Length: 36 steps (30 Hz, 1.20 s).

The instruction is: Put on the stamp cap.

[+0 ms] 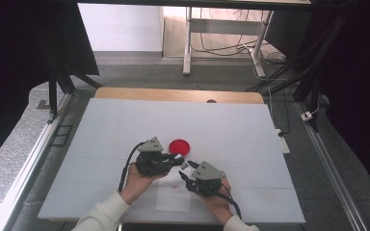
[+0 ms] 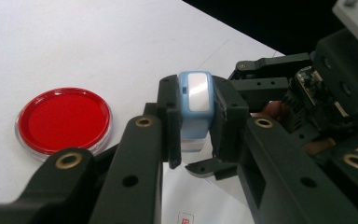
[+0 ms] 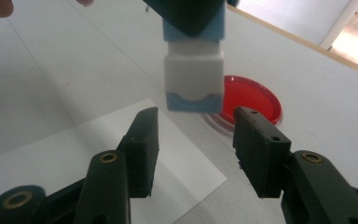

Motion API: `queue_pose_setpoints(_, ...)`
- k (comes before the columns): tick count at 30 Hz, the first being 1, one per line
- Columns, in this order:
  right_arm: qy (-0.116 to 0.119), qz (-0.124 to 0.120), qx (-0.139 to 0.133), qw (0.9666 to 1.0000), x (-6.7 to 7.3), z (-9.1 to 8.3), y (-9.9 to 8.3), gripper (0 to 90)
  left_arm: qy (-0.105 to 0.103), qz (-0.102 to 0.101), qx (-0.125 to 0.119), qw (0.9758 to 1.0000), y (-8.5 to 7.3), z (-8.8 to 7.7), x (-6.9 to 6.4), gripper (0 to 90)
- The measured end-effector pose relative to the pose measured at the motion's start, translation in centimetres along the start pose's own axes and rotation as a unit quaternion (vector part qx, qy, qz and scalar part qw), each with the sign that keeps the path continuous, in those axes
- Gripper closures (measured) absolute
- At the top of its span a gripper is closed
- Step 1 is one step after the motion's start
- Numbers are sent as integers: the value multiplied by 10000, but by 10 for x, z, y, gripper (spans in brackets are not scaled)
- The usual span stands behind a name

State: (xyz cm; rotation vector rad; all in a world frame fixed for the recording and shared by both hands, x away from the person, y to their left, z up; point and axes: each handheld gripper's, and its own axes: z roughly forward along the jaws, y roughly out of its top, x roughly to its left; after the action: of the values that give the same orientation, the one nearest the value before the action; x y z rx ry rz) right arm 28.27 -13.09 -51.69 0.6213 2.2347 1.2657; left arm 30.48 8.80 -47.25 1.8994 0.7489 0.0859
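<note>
White table (image 1: 125,130): one stamp (image 2: 195,109), one red dish (image 1: 179,146), one paper sheet (image 1: 172,199).

stamp (image 3: 194,70) top hidden by fingers, red dish (image 3: 247,100) partly behind stamp

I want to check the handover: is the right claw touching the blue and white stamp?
Apart. The right gripper view shows the right claw open, with a gap on each side below the blue and white stamp, which the left claw holds.
</note>
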Motion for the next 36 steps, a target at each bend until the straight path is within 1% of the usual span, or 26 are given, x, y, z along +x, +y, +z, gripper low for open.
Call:
queue_pose_setpoints(5,50,172,55,9998,-9,-5,-3,480,34,27,-18,10000,0,-3,1,751)
queue_pose_setpoints(8,57,264,90,9996,-16,-11,-6,472,52,4,-32,10000,0,-3,2,751)
queue_pose_setpoints(14,6,397,231,9989,-36,-33,-18,469,76,72,-19,9999,1,-6,2,751)
queue_pose_setpoints(16,-59,392,256,9989,-42,-41,-22,469,70,79,-29,9999,1,-7,2,751)
queue_pose_setpoints(18,-69,487,240,9985,-49,-48,-26,469,66,94,-36,9999,1,-8,2,751)
queue_pose_setpoints(19,-113,507,256,9983,-52,-51,-28,469,63,99,-31,9999,2,-8,2,750)
queue_pose_setpoints(20,-120,547,209,9982,-54,-53,-31,469,63,103,-31,9999,2,-8,2,750)
queue_pose_setpoints(24,-165,570,276,9979,-63,-63,-38,469,89,134,-32,9999,2,-9,3,750)
queue_pose_setpoints(27,-260,592,304,9974,-70,-74,-45,469,114,151,-40,9998,2,-11,4,750)
queue_pose_setpoints(29,-325,629,335,9969,-76,-83,-50,469,163,194,-54,9997,2,-14,5,749)
queue_pose_setpoints(32,-435,764,345,9955,-85,-96,-60,469,160,179,-50,9997,4,-18,9,749)
queue_pose_setpoints(36,-538,794,373,9947,-94,-108,-69,468,284,192,-119,9993,7,-27,13,749)
